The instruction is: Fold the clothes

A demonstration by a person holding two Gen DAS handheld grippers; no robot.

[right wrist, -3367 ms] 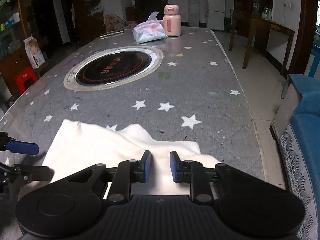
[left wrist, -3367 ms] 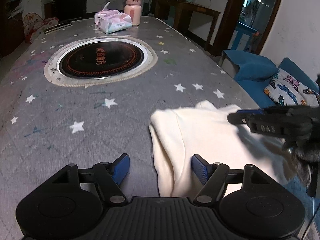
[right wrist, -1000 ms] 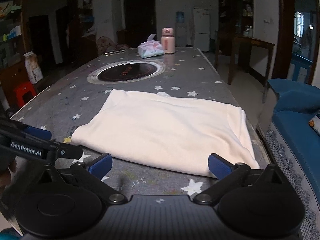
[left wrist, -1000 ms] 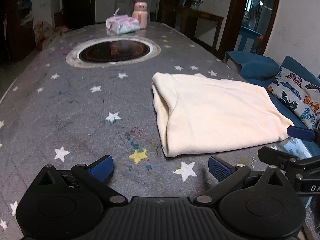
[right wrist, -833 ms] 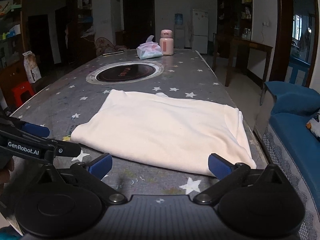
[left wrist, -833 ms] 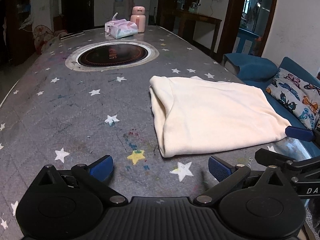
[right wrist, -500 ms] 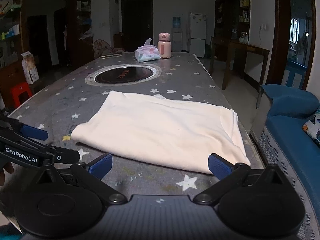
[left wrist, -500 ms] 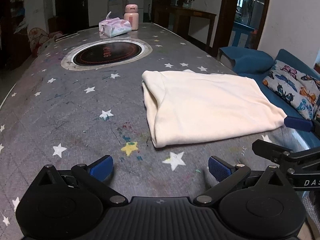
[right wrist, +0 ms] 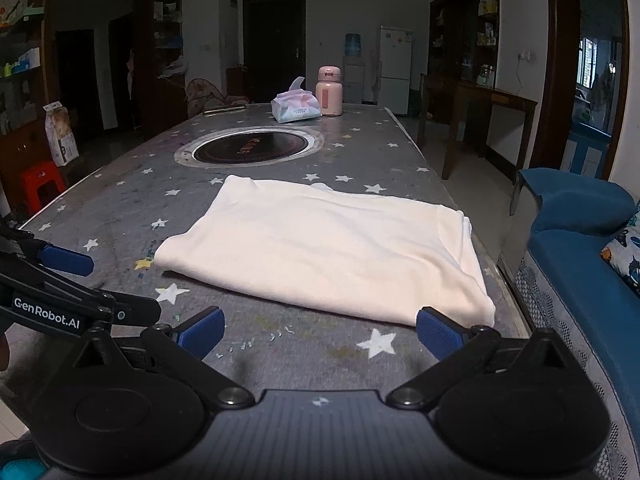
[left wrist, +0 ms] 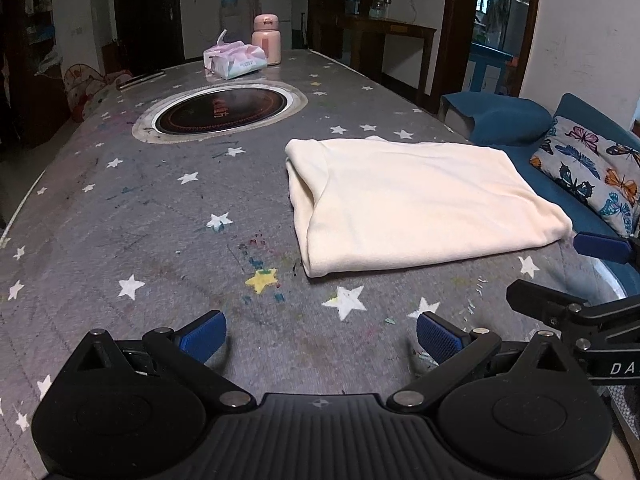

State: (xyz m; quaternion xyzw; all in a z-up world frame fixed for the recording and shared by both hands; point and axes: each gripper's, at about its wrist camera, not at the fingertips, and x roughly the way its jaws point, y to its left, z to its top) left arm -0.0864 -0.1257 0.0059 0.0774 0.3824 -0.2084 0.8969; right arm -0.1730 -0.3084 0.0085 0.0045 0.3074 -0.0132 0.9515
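Cloth (left wrist: pixel 420 200), cream and folded into a flat rectangle, is lying on the star-print desk (left wrist: pixel 140 220), out toward two o'clock in the left wrist view and near twelve o'clock in the right. Left gripper (left wrist: pixel 320 332) is hovering low over bare desk just short of the cloth, jaws spread wide and gripping nothing. Right gripper (right wrist: pixel 320 328) is doing the same at the near edge, jaws released, its right fingertip (right wrist: pixel 438 332) just beside the cloth's corner. Far off at twelve o'clock, a tissue pack (right wrist: pixel 296 108) and pink bottle (right wrist: pixel 329 91) are sitting beyond the round hob (right wrist: pixel 250 146).
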